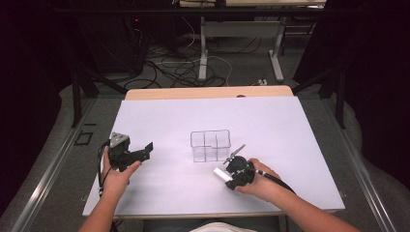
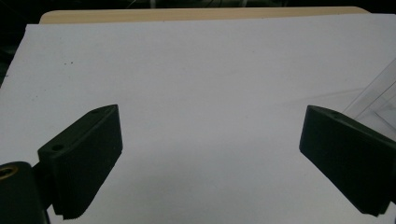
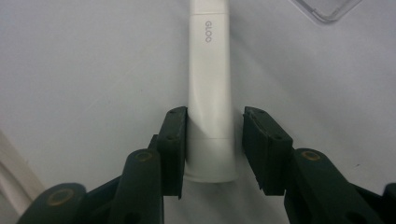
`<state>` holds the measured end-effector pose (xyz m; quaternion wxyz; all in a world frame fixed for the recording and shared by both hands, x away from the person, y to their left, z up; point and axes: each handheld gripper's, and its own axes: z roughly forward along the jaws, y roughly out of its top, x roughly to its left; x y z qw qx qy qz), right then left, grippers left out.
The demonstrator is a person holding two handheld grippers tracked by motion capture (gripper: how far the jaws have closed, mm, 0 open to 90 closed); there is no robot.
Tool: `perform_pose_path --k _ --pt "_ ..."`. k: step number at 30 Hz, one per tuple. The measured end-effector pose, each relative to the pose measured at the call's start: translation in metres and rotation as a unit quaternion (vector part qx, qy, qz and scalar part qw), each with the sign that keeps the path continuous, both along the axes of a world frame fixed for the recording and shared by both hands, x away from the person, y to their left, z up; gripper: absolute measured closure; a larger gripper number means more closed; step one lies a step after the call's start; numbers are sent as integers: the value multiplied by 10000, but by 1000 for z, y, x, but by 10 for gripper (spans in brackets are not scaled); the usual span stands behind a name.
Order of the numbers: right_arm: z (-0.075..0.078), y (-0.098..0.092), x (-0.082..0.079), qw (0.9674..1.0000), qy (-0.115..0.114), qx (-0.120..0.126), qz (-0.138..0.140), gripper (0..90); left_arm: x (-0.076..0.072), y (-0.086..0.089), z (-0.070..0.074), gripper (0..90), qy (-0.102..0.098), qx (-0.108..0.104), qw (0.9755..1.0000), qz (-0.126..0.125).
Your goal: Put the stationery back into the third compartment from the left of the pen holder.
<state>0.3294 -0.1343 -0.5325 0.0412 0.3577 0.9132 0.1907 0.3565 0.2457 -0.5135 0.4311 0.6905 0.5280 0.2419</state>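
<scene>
— While the white table (image 1: 270,125) is taken first as the largest thing, what is seen on it?

— A clear divided box (image 1: 210,145) is set near its middle, upright, with nothing seen inside. Just beside its near right corner, a white glue stick (image 3: 209,93) is found lying on the table, between the jaws of the right tongs (image 3: 214,140).

— How are those tongs set?

— They are partly closed around the stick's lower end. One jaw appears pressed to the stick; at the other a thin gap is seen, so a firm grip cannot be confirmed. The left tongs (image 2: 210,154) are held wide apart over bare table, with nothing between them, and only the box's edge is seen at their right.

— What could go wrong from here?

— If the stick is lifted before both jaws are seated, it could be tipped or rolled out, since it is round, smooth, and gripped near one end only. If it is swung low toward the box, the near wall could be struck and the light box pushed along the table.

— Is anything else in the way?

— Nothing is seen lying between stick and box; only the box's own rim has to be cleared.
</scene>
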Motion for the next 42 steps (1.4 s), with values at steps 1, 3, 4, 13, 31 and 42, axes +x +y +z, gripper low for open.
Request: perform_pose_path --k 1,3,4,13,31,42 --pt "2 1 -1 9998 11 -188 43 618 0 0 0 59 7 0 10000 2" --pt "0 3 -3 9999 -51 -113 44 656 0 0 0 59 9 -5 10000 1" --pt "1 4 -3 9999 -39 -118 55 664 0 0 0 59 10 -9 10000 -3" --pt "2 4 1 9998 65 -178 -16 667 0 0 -1 60 23 -11 10000 -29" --pt "7 0 2 9998 84 118 161 672 1 -1 -1 59 49 27 10000 -68" --pt "27 1 -8 9889 -1073 17 1026 672 0 -4 2 73 174 -92 9994 -269"
